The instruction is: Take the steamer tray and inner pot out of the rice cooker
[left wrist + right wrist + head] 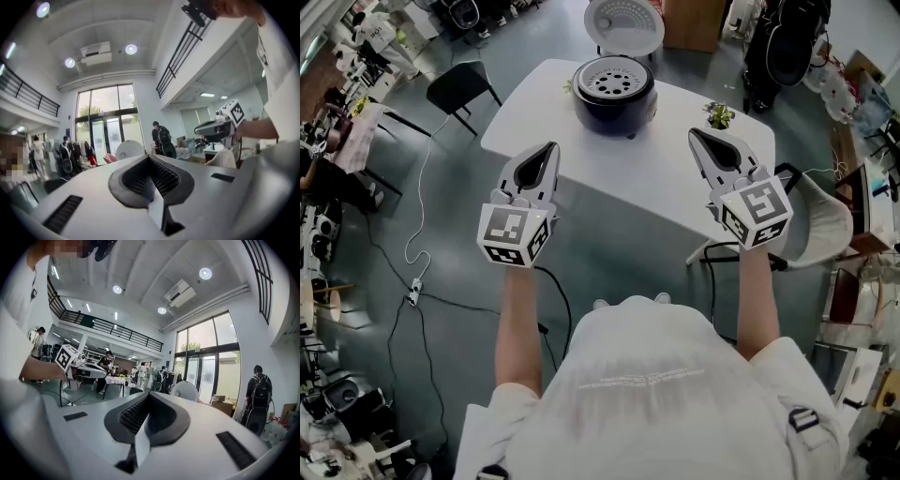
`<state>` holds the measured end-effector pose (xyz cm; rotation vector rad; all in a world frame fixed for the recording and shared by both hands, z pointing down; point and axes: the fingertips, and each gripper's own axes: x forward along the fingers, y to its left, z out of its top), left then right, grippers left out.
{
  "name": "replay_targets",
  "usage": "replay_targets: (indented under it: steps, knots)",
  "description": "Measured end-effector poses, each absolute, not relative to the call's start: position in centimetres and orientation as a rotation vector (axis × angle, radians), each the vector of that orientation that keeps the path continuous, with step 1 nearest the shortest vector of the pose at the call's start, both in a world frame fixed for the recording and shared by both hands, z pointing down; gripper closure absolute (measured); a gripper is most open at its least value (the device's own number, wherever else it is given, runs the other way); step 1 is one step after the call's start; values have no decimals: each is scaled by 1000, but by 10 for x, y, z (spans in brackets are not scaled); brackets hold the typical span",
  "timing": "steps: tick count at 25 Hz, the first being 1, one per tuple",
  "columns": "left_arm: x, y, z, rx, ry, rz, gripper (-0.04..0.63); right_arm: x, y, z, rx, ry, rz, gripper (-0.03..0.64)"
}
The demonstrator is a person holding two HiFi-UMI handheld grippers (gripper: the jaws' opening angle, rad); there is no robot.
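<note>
white desk (pixel 581 164) seen from above, with a dark rice cooker (pixel 619 105) at its far side, lid (pixel 623 26) flipped up. the perforated steamer tray (pixel 612 80) sits in the cooker's mouth (the inner pot below it is hidden). left claw (pixel 550 147) and right claw (pixel 694 135) are held level above the desk's near part, each with jaws pressed together and holding nothing. the cooker lies ahead, between the two and well apart from both.

Glossy dark rice cooker (pixel 619 108), its pale perforated steamer tray (pixel 614 81) with a dull sheen, on a smooth matt white table (pixel 647 173).
</note>
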<state>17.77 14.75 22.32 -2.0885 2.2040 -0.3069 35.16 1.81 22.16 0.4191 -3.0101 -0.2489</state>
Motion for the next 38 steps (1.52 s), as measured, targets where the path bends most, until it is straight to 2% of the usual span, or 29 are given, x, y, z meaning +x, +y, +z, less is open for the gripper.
replay_targets:
  steps: [3,9,16,21,24,25,28,32,38]
  knots:
    - [180,146,230,-2191,2231,-223,580,346,23,223,416,-3009,-239,592]
    - [183,146,245,-2116,2189,-462,580,341,29,226,409,-3005,-212,592]
    - [177,153,248,-2105,2178,-478,578,335,41,236,363,-2943,-267,592]
    - [168,160,252,-2079,2186,-492,577,330,44,241,357,-2974,-89,591]
    - [161,165,252,-2063,2174,-513,574,325,49,244,347,-2958,-104,589]
    - [159,167,252,-2060,2171,-512,565,324,51,243,344,-2957,-113,582]
    - [156,168,253,-2067,2157,-495,461,319,55,243,344,-2963,-116,500]
    - [155,169,254,-2092,2137,-476,430,314,60,245,333,-2961,-124,479]
    - [141,178,263,-2093,2136,-516,431,306,69,254,344,-2926,-177,456]
